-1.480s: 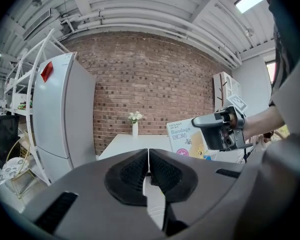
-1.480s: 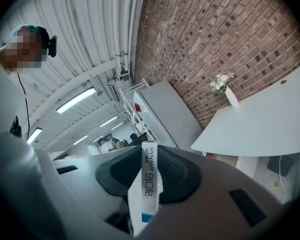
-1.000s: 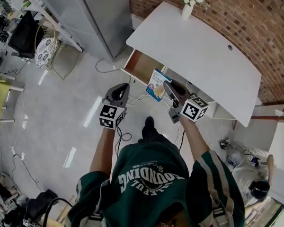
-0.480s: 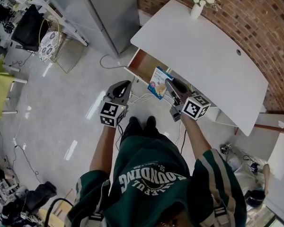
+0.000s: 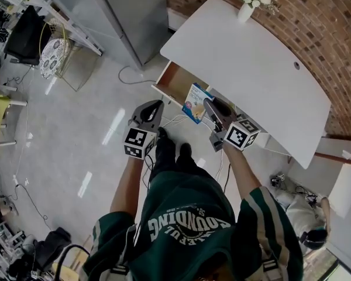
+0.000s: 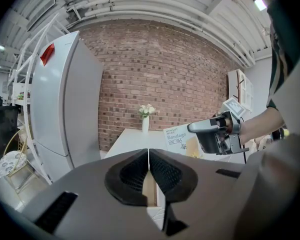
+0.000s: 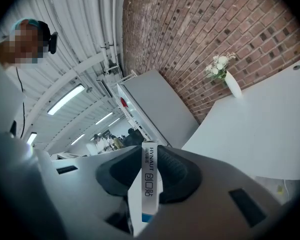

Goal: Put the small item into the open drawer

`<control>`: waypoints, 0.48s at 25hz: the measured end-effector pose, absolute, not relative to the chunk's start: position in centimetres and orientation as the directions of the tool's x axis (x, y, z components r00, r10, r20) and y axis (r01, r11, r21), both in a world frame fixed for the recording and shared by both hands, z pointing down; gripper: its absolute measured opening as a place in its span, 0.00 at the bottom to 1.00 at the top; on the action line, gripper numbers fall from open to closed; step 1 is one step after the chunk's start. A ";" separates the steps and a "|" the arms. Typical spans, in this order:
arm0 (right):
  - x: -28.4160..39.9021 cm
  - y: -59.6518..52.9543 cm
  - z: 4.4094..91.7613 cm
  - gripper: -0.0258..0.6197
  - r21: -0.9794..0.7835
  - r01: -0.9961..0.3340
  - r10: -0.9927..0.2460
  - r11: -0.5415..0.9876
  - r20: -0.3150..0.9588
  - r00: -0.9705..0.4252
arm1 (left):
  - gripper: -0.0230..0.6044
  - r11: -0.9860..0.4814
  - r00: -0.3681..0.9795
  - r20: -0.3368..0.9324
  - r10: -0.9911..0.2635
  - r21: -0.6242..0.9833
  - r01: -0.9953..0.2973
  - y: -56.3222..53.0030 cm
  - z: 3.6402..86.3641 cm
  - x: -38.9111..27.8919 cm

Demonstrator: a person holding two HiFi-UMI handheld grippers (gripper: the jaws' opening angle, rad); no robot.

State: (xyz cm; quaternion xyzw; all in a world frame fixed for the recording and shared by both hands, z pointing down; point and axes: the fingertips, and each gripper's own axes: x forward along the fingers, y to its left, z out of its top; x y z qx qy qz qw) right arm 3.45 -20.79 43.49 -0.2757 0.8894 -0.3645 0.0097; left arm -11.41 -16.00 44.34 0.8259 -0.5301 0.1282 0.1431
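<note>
A small white and blue bandage box (image 5: 196, 103) is held upright just over the front of the open wooden drawer (image 5: 176, 81) under the white desk (image 5: 251, 63). My right gripper (image 5: 207, 105) is shut on the bandage box, whose narrow edge (image 7: 149, 181) shows pinched between the black pads. The box (image 6: 182, 140) also shows in the left gripper view, with the right gripper (image 6: 215, 131) clamped on it. My left gripper (image 5: 153, 107) hangs over the floor left of the drawer, its jaws shut with nothing between them (image 6: 148, 170).
A white vase of flowers (image 5: 250, 3) stands at the desk's far end by the brick wall. A grey cabinet (image 5: 123, 10) stands left of the desk. Cables (image 5: 169, 123) lie on the floor below the drawer. Shelving and a chair (image 5: 47, 54) stand at far left.
Both grippers keep their places relative to the drawer, the box still gripped. The head view has shifted slightly, and the person's feet have stepped forward below the grippers.
</note>
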 end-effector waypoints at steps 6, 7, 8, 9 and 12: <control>2.3 -22.4 44.8 0.21 -0.648 -0.515 -0.514 0.562 0.215 -0.831 | 0.07 -0.409 0.427 0.368 -0.826 0.132 -0.903 -17.8 46.0 -12.5; 2.0 -22.6 45.0 0.21 -0.646 -0.518 -0.513 0.562 0.219 -0.830 | 0.07 -0.408 0.428 0.367 -0.826 0.134 -0.903 -18.0 46.2 -12.7; 1.7 -22.7 45.3 0.21 -0.644 -0.520 -0.511 0.562 0.223 -0.830 | 0.07 -0.407 0.428 0.367 -0.826 0.137 -0.903 -18.1 46.4 -12.9; 1.5 -22.8 45.5 0.21 -0.642 -0.521 -0.508 0.563 0.228 -0.830 | 0.07 -0.406 0.429 0.370 -0.824 0.142 -0.903 -18.1 46.7 -13.1; 0.9 -22.9 46.3 0.21 -0.640 -0.525 -0.500 0.561 0.244 -0.831 | 0.07 -0.402 0.432 0.384 -0.816 0.160 -0.902 -18.1 47.9 -13.5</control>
